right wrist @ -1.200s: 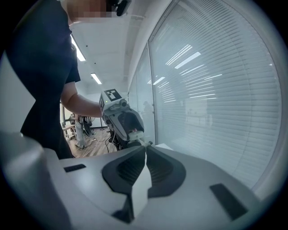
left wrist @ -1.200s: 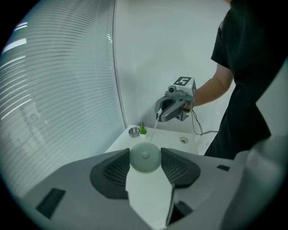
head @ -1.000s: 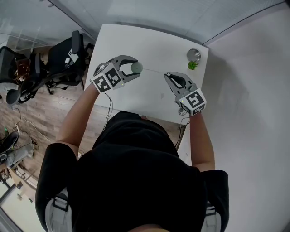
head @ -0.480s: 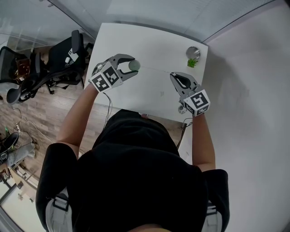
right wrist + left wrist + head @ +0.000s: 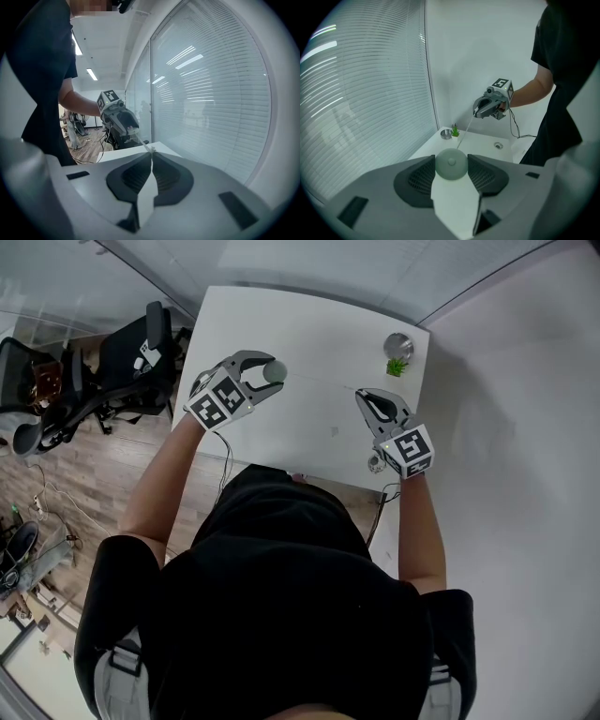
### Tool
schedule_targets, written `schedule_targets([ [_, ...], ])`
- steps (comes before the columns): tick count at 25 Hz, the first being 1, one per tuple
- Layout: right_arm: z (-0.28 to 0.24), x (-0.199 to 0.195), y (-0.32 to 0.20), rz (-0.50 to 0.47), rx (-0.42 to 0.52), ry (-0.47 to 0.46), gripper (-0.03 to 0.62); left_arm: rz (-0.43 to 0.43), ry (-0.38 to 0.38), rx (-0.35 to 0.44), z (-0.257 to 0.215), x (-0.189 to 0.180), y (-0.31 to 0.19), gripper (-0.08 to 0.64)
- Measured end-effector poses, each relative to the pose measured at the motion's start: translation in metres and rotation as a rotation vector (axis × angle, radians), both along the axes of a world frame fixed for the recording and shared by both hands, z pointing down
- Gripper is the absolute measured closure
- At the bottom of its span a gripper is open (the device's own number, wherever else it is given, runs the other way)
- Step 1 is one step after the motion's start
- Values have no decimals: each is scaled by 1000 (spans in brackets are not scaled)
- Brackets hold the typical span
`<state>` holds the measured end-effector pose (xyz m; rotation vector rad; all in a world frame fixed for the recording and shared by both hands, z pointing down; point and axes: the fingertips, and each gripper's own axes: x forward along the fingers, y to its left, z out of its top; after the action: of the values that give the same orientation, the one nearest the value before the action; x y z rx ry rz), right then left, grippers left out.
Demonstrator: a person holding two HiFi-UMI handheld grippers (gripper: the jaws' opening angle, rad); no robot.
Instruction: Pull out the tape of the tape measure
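**Case anchored at left, tape end pinched at right**

The left gripper (image 5: 272, 374) clamps the round, pale-green tape measure (image 5: 451, 163) between its pads. Its jaws are set only as far apart as the case is wide, and it is held above the left side of the counter (image 5: 309, 329). This grip likely anchors the case so that a pull draws out tape rather than dragging the case along. The thin tape (image 5: 465, 131) runs straight through the air toward the right. There the right gripper (image 5: 151, 153) has its jaws pressed together on the tape's end, a narrow pinch suited to a thin strip. The small plant (image 5: 397, 368) and metal cup (image 5: 399, 346) sit at the far corner, clear of the span.
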<state>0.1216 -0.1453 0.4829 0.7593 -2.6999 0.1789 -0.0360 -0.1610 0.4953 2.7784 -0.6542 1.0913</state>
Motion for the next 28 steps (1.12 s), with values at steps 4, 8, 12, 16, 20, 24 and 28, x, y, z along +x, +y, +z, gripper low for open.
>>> schedule_targets([
  [4,5,13,-5,26,-5,21,578,-15,-4,-13,3,-5,-3,333],
  [8,7,23,-7,40,-7,34,580,-15,-12,-5,4,-5,-5,333],
  [12,12,35,-9,67,-11,42,580,-28,-25,-6,9,-9,-8,333],
  [16,16,47,-11,95,-18,44,579,-37,-17,-10,11,-10,-9,333],
  [20,15,60,-13,132,-25,35,580,-57,-15,-22,15,-13,-9,333],
  [24,17,71,-12,152,-30,41,580,-61,-12,-16,14,-14,-11,333],
  [28,22,82,-9,173,-40,48,579,-77,-35,-15,20,-18,-11,333],
])
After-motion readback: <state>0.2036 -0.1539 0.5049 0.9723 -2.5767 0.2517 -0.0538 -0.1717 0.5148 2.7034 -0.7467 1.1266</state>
